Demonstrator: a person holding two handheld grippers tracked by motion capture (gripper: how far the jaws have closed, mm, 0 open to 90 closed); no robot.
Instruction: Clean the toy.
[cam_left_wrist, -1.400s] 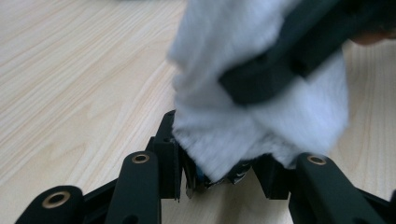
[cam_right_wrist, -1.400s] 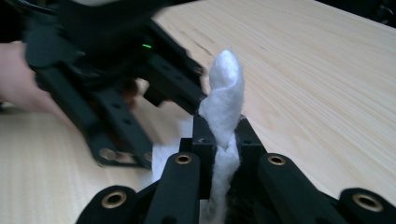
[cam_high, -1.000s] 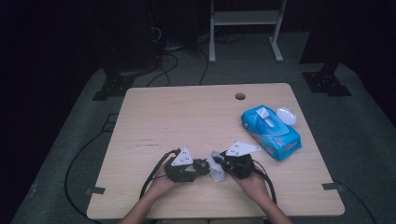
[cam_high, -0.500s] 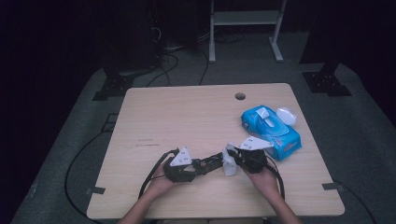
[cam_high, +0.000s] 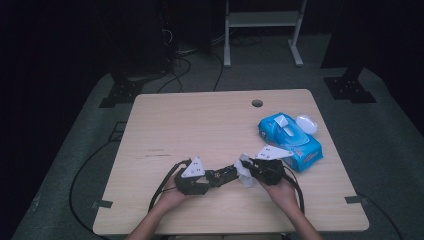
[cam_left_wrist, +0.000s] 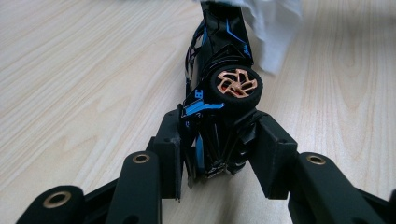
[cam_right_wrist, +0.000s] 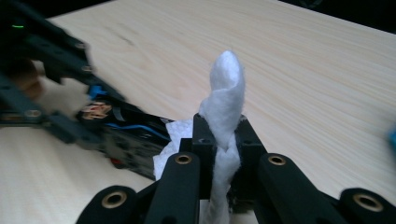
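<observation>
High view: the left tool (cam_high: 216, 177) is clamped on a black toy car (cam_high: 226, 174) at about 6 o'clock on the wooden surface (cam_high: 200, 125). The right tool (cam_high: 248, 167) pinches a white wet wipe (cam_high: 244, 170), which touches the car's far end. At 3 o'clock lies a blue wet-wipe pack (cam_high: 292, 142), its lid flipped open and one white sheet standing out of the slot; how many remain inside cannot be told.

Left gripper view: the left tool's (cam_left_wrist: 219, 140) jaws close on the rear of the toy car (cam_left_wrist: 217, 84), which is turned on its side so a copper-spoked wheel (cam_left_wrist: 232, 84) faces up. The wet wipe (cam_left_wrist: 271, 28) drapes over the car's far end at 12 o'clock.

Right gripper view: the right tool (cam_right_wrist: 223, 140) grips a twisted strand of the wet wipe (cam_right_wrist: 225, 98), whose tip rises at 12 o'clock while a loose fold lies against the toy car (cam_right_wrist: 126, 137) at 9 o'clock.

Judging by this, the wipe is already out of the pack and the car is held ready; wiping looks to be under way at one end, with the rest of the body and the wheels left to clean.
</observation>
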